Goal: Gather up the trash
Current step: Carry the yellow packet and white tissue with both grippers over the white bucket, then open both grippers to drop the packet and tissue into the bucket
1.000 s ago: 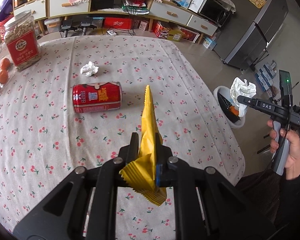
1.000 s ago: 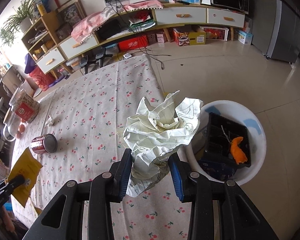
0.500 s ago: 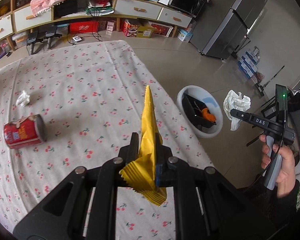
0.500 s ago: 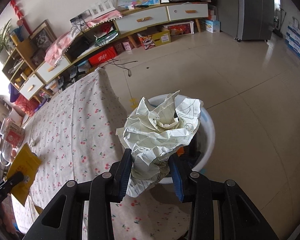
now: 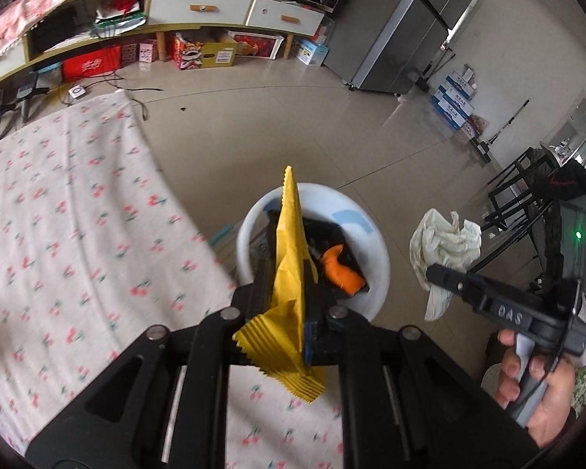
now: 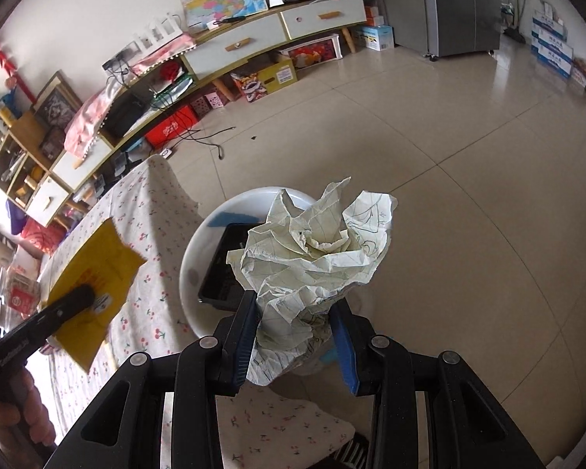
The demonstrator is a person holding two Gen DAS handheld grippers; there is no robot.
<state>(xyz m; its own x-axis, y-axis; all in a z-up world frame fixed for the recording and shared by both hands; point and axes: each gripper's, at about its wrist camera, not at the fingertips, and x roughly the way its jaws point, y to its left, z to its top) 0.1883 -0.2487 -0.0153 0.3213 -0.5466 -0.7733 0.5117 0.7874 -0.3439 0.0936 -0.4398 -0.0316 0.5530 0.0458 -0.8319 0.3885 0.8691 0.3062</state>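
Observation:
My left gripper (image 5: 289,305) is shut on a yellow snack wrapper (image 5: 291,258) and holds it over the table's right edge, pointing at the white trash bin (image 5: 250,226) on the floor. My right gripper (image 6: 295,328) is shut on a crumpled ball of white paper (image 6: 316,250) and holds it above the bin (image 6: 189,269). The bin holds a black tray (image 5: 332,234) and an orange scrap (image 5: 342,273). The right gripper with its paper (image 5: 445,246) also shows in the left wrist view, right of the bin. The left gripper with the wrapper (image 6: 97,273) shows in the right wrist view.
The table with the cherry-print cloth (image 5: 78,234) lies left of the bin. A long low cabinet (image 6: 222,51) with boxes under it runs along the far wall. A grey fridge (image 5: 422,27) stands at the back right. Tiled floor (image 6: 468,156) surrounds the bin.
Both grippers have swung right, away from the table's middle toward the bin. The red can and small paper wad have left the left wrist view. Both grips are unchanged.

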